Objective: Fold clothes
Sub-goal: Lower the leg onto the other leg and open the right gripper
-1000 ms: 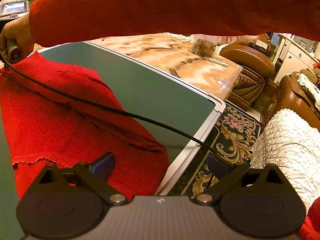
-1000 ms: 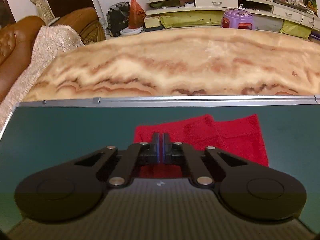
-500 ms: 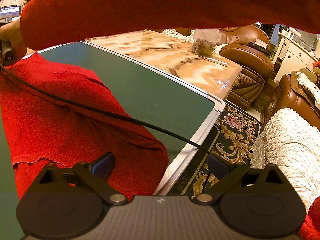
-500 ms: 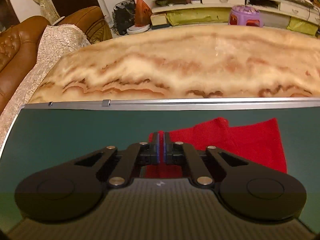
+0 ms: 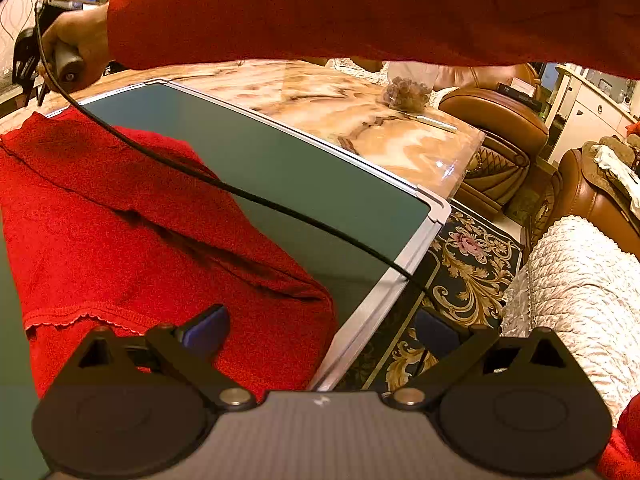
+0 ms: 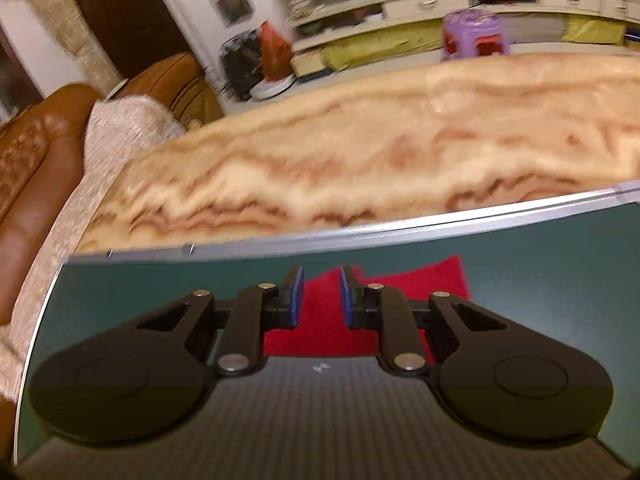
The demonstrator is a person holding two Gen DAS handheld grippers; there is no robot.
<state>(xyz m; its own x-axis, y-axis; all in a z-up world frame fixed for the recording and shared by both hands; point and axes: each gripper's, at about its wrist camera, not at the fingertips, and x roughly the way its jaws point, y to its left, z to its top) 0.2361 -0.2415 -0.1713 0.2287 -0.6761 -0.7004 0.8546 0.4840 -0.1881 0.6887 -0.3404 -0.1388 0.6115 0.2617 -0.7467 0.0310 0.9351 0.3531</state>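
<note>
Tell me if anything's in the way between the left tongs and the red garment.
Nothing solid. The left tongs are open just above the red garment on the green board. Only a thin black cable hangs across the view above the cloth.

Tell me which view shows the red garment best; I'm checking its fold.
The left wrist view: the red garment spreads across the green board, scalloped hem and creases visible. The right wrist view shows only a small, blurred patch between the fingers.

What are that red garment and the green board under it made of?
The red garment looks like soft knit fabric: fuzzy matte surface, scalloped stitched hem. The green board seems a smooth, slightly glossy panel, with a frame that is probably light metal, silvery and reflective.
</note>
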